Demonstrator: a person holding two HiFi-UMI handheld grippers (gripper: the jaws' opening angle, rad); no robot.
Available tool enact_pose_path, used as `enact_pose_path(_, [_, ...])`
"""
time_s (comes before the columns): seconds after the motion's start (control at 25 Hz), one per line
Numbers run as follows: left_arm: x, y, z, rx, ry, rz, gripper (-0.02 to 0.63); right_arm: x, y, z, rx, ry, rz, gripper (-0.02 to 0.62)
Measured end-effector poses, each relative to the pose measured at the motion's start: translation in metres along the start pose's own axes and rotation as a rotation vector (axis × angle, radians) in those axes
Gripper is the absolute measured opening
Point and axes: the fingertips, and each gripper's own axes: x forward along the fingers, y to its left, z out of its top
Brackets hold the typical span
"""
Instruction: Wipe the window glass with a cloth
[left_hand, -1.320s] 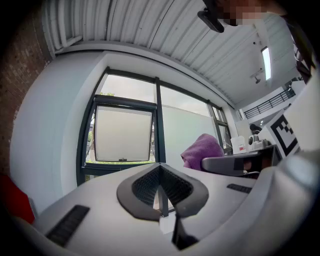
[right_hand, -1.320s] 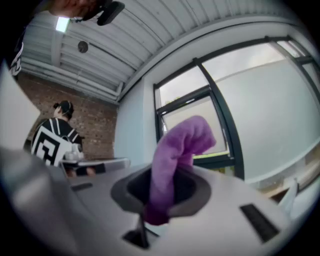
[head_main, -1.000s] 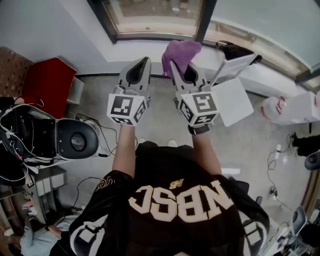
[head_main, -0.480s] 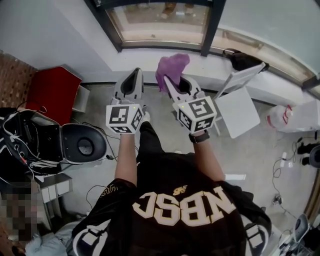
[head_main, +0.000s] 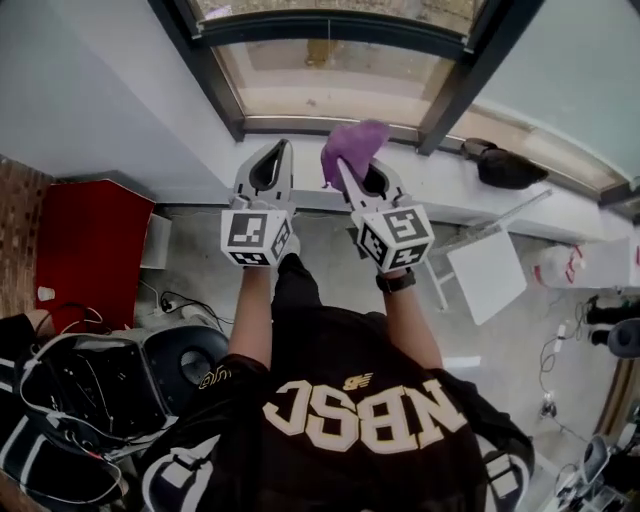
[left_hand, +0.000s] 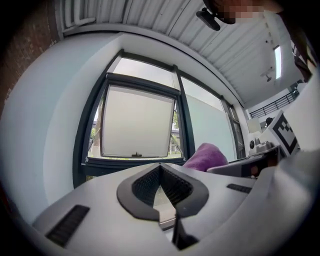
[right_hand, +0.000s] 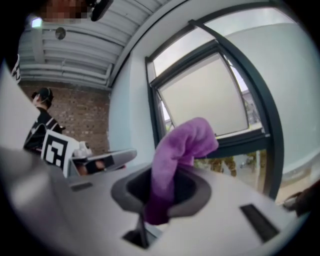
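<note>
The window glass (head_main: 320, 75) has drawn nearer, filling more of the head view; the left tool (head_main: 276, 152) is closed, empty; the right tool (head_main: 346, 170) is clenched on the purple cloth (head_main: 356, 143), now raised above the sill (head_main: 455, 195); wiping seems imminent.

Purple cloth (head_main: 352, 148), soft & bunched, stands upright, pinched btwn the jaws of the right gripper (head_main: 347, 168), top end flopped over. Window glass (head_main: 330, 80): pale pane in a dark frame. Cloth's just below the frame's bottom edge, nr its right corner, apart from the pane.
</note>
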Motion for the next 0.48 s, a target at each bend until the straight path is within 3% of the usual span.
enact_pose_path(0.2, [0.064,0.117,0.003,-0.015,0.031,-0.040,0.018,0.147,-0.005,0.014,-0.040,0.060,-0.050,0.076])
enact_pose_path(0.28, [0.077,0.158,0.000,-0.005,0.041,-0.010,0.018,0.198,-0.002,0.006,-0.065,0.121,-0.039,0.076])
enact_pose_path(0.48, [0.092,0.258,-0.028,-0.062,0.030,0.092,0.018,0.313,0.015,-0.031,0.079,0.189,0.069,0.077])
